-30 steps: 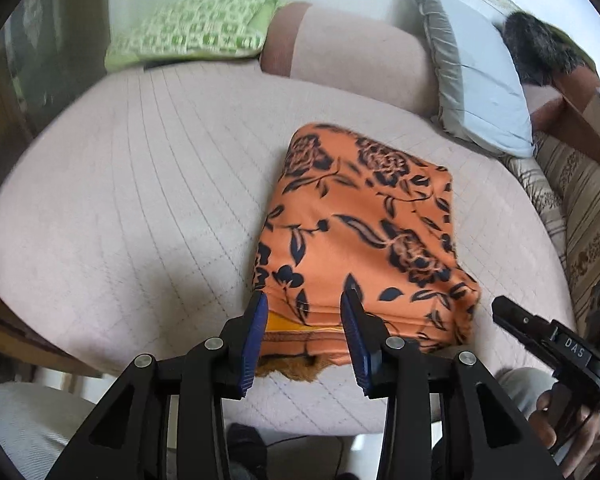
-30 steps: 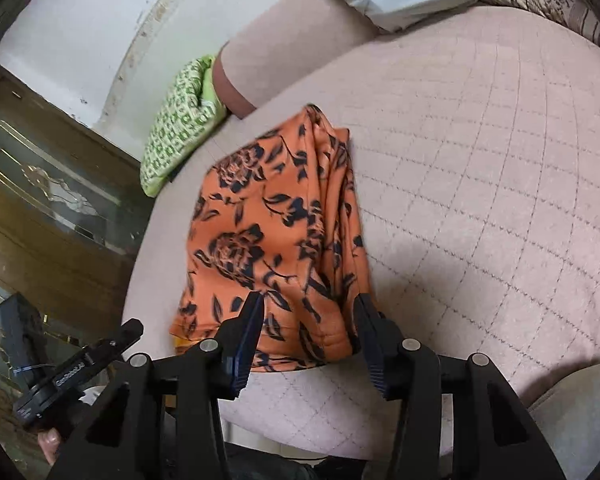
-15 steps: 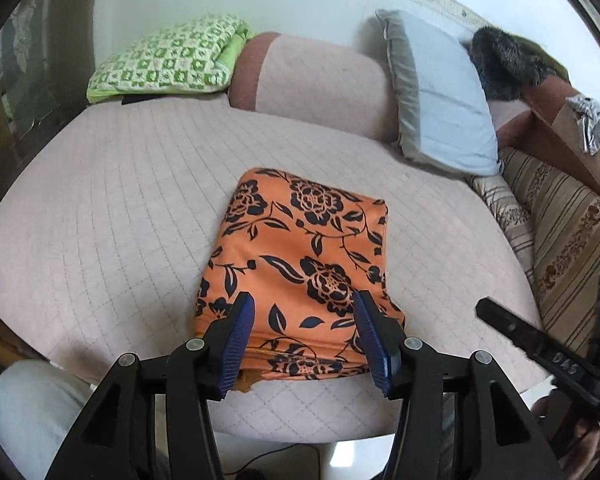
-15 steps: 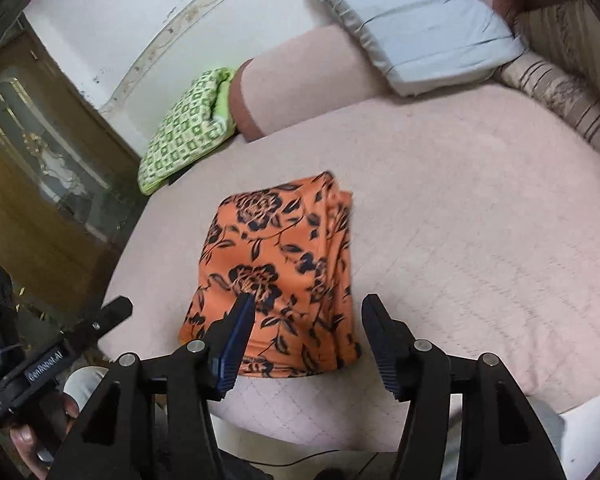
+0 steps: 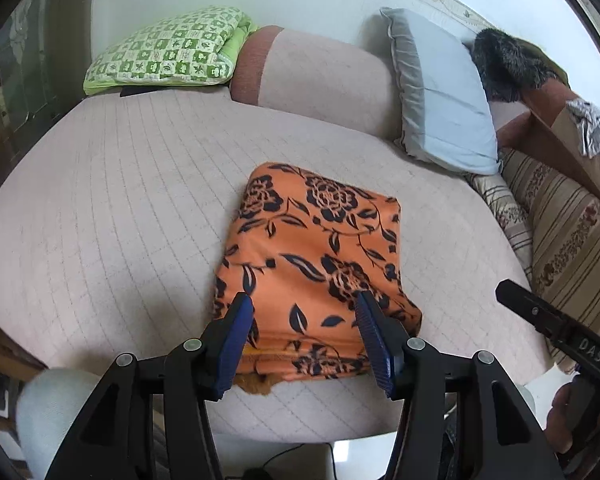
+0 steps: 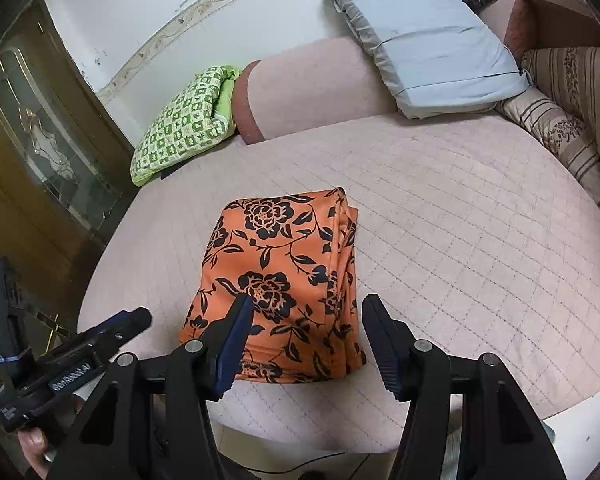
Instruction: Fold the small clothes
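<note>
An orange garment with black flowers point(image 5: 312, 256) lies folded in a rectangle near the front edge of the pink quilted bed point(image 5: 112, 208); it also shows in the right wrist view point(image 6: 280, 276). My left gripper point(image 5: 305, 312) is open and empty, held above the garment's near end. My right gripper point(image 6: 307, 316) is open and empty, held above the garment's near right side. The right gripper also shows in the left wrist view point(image 5: 556, 332), and the left gripper in the right wrist view point(image 6: 84, 344).
A green checked pillow point(image 5: 168, 52), a pink bolster point(image 5: 320, 76) and a grey-blue pillow point(image 5: 444, 100) line the back. Striped cushions point(image 5: 560, 224) stand at the right. A wooden cabinet with glass point(image 6: 32, 152) stands left of the bed.
Both grippers have pulled back and up from the garment and opened wider. The folded garment lies still on the bed.
</note>
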